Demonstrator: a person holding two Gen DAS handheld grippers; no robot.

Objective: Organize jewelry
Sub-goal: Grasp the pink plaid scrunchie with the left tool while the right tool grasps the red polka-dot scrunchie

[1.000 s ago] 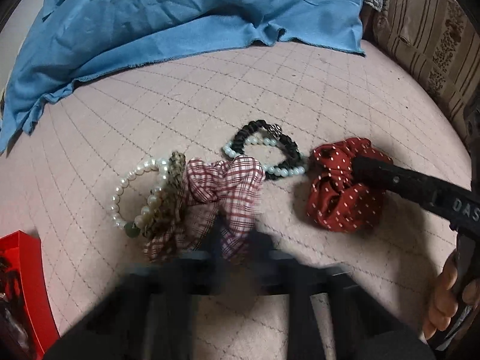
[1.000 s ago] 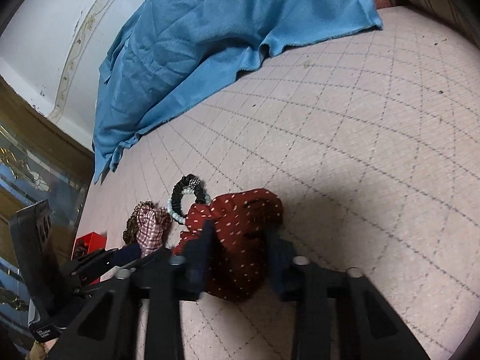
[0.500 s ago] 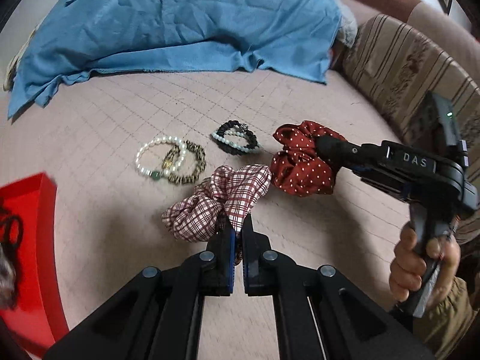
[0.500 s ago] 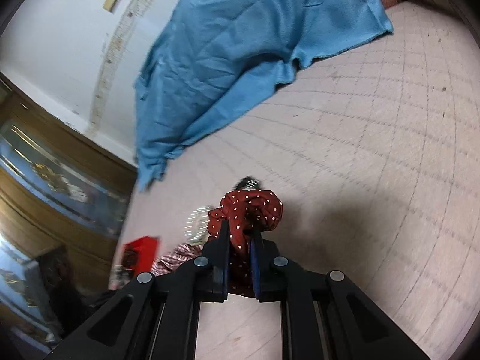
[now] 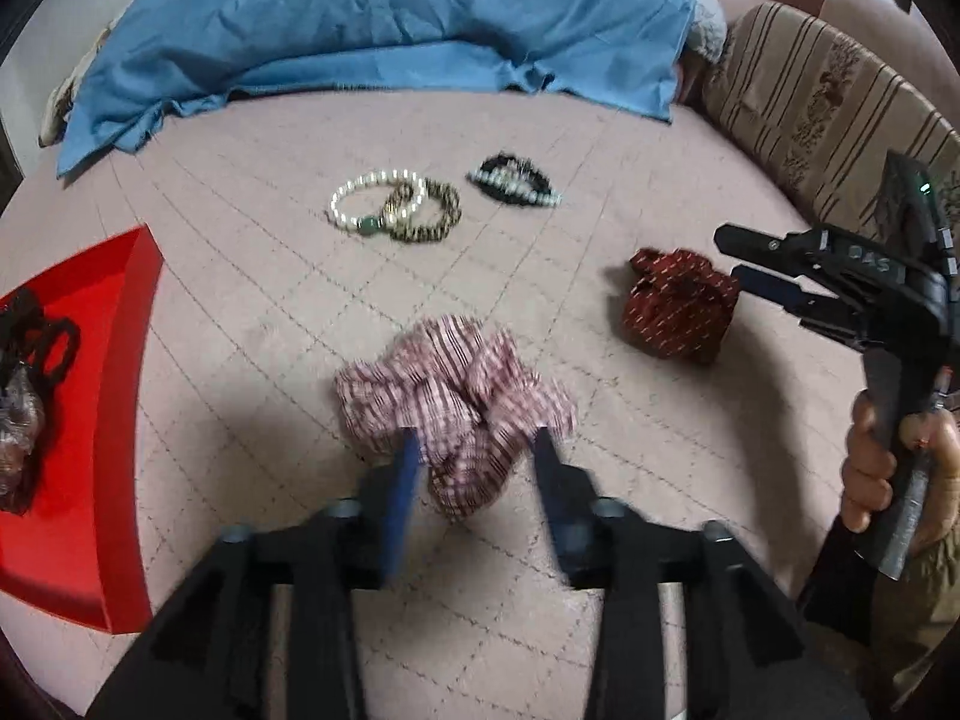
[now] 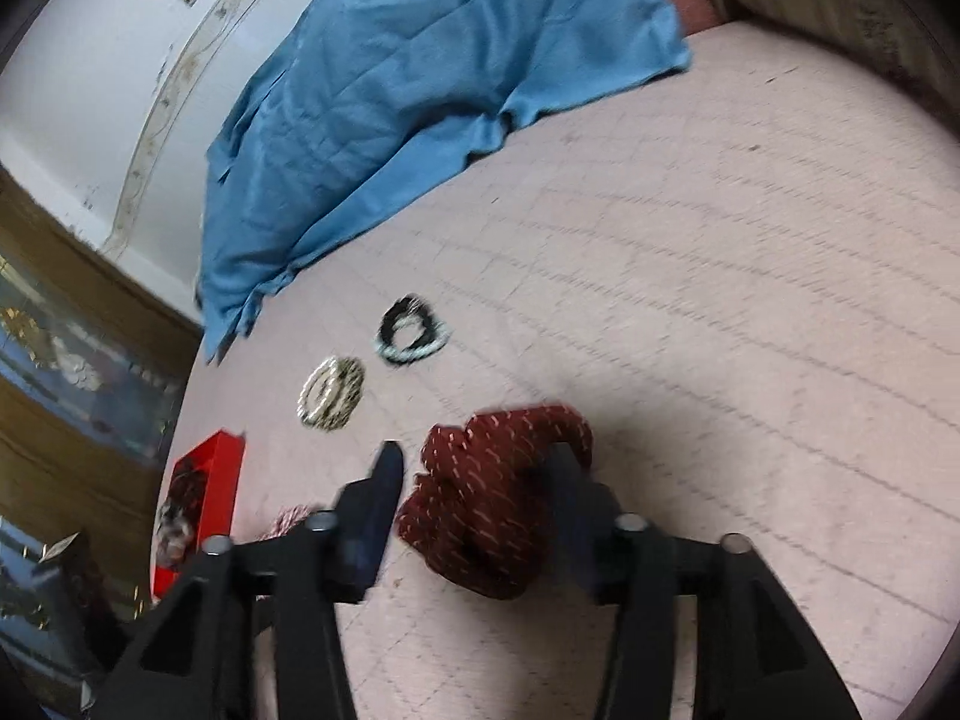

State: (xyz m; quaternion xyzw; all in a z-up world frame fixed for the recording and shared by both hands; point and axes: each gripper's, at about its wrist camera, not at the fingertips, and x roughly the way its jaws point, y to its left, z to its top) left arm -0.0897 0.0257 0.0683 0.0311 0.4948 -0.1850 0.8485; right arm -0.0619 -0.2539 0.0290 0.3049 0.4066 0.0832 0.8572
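My left gripper (image 5: 474, 450) is open, its fingers on either side of a red plaid scrunchie (image 5: 450, 387) that lies on the quilted pink surface. My right gripper (image 6: 474, 468) is open around a dark red dotted scrunchie (image 6: 492, 510), which also shows in the left wrist view (image 5: 675, 309). A pearl bracelet (image 5: 375, 201) overlaps a brown beaded bracelet (image 5: 429, 213) farther back. A black and pale bead bracelet pair (image 5: 516, 180) lies to their right. A red box (image 5: 96, 420) at the left holds dark items.
A blue cloth (image 5: 384, 12) covers the back of the surface. A striped sofa cushion (image 5: 828, 102) runs along the right. The right gripper body and the hand that holds it (image 5: 888, 360) fill the right side of the left wrist view.
Both grippers were shut on their scrunchies half a second ago. Both have opened, and the scrunchies now lie on the surface nearer me, away from the bracelets.
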